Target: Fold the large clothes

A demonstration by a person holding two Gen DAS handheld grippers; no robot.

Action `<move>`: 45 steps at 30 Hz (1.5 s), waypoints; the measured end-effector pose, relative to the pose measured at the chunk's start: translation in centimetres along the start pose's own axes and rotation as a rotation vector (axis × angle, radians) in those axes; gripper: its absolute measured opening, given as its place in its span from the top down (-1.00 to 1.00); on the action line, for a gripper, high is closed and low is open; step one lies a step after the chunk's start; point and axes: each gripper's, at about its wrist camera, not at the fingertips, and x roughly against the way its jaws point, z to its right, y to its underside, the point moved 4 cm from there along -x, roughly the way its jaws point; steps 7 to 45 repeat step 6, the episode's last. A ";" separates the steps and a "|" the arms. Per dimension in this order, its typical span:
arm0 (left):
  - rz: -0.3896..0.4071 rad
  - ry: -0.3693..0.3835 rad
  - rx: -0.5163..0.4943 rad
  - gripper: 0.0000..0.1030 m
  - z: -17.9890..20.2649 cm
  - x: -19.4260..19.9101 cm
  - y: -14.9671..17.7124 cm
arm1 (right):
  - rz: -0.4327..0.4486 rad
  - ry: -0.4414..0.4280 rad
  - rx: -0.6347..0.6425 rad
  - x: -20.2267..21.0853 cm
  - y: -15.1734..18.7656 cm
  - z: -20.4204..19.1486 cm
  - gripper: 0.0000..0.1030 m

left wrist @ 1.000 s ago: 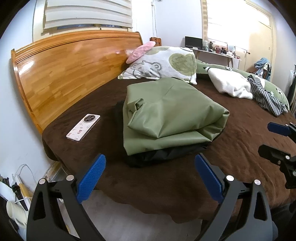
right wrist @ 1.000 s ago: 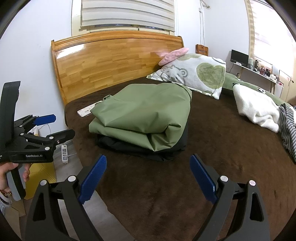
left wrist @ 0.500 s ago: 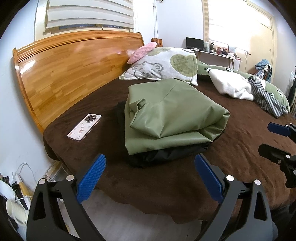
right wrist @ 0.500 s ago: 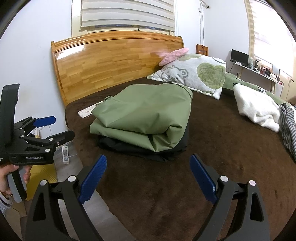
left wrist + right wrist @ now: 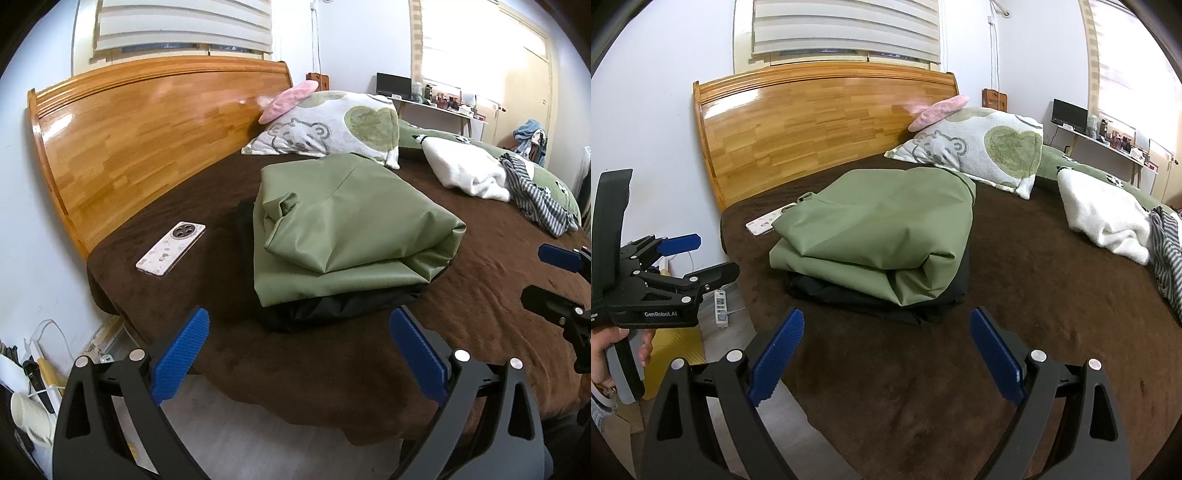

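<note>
A folded olive-green garment (image 5: 343, 225) (image 5: 882, 229) lies on a folded black garment (image 5: 332, 306) (image 5: 871, 295) on the brown bed cover (image 5: 295, 362) (image 5: 1015, 332). My left gripper (image 5: 297, 350) is open, held back from the pile near the bed's corner, nothing between its blue pads. Open too is my right gripper (image 5: 886, 350), a little short of the pile with empty jaws. Each gripper shows in the other's view: the right gripper (image 5: 554, 277) at the right edge, the left gripper (image 5: 698, 254) held by a hand (image 5: 605, 350) at the left.
A phone (image 5: 170, 248) lies left of the pile near the wooden headboard (image 5: 147, 140). Patterned pillow (image 5: 332, 125), white blanket (image 5: 1104, 214) and striped cloth (image 5: 535, 199) lie further back. A power strip (image 5: 721, 302) sits on the floor beside the bed.
Almost nothing: the left wrist view has drifted slightly, the pile sitting a touch further right. Both grippers stay open and the pile is untouched.
</note>
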 end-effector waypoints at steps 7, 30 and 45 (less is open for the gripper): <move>-0.005 -0.003 0.009 -0.87 -0.2 -0.1 0.2 | -0.001 -0.003 -0.001 0.0 0.0 -0.1 -0.75; -0.005 -0.003 0.009 -0.87 -0.2 -0.1 0.2 | -0.001 -0.003 -0.001 0.0 0.0 -0.1 -0.75; -0.005 -0.003 0.009 -0.87 -0.2 -0.1 0.2 | -0.001 -0.003 -0.001 0.0 0.0 -0.1 -0.75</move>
